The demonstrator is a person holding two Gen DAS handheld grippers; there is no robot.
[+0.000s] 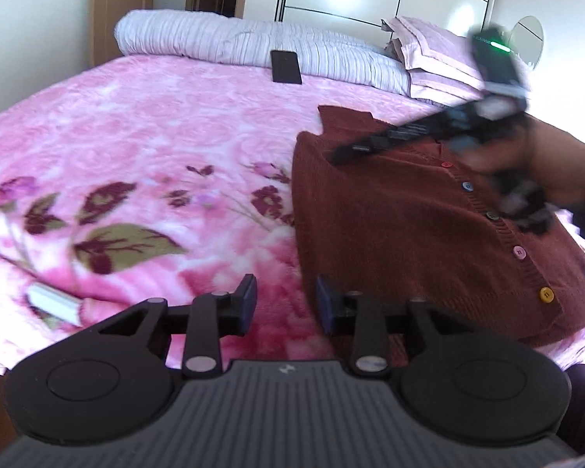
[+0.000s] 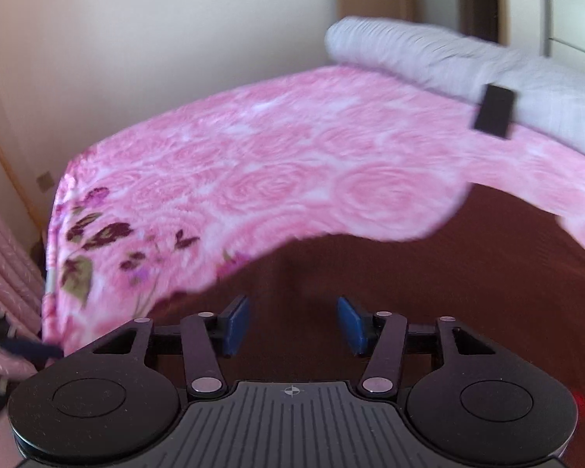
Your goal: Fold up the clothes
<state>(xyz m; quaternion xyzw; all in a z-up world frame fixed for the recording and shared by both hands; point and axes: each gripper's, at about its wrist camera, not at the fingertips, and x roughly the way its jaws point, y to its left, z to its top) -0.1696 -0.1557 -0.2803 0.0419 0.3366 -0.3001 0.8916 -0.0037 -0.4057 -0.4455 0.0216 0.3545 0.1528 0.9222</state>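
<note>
Rust-red knit cardigan (image 1: 409, 234) lies partly folded, buttons up, on the pink blanket (image 1: 156, 136); left gripper (image 1: 286, 302) and right gripper (image 2: 292, 325) both gape empty, so any further fold needs an edge pinched.

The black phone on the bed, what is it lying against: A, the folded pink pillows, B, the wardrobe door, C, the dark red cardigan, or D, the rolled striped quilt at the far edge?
D: the black phone leans on the rolled striped quilt, well apart from the dark red cardigan.
</note>
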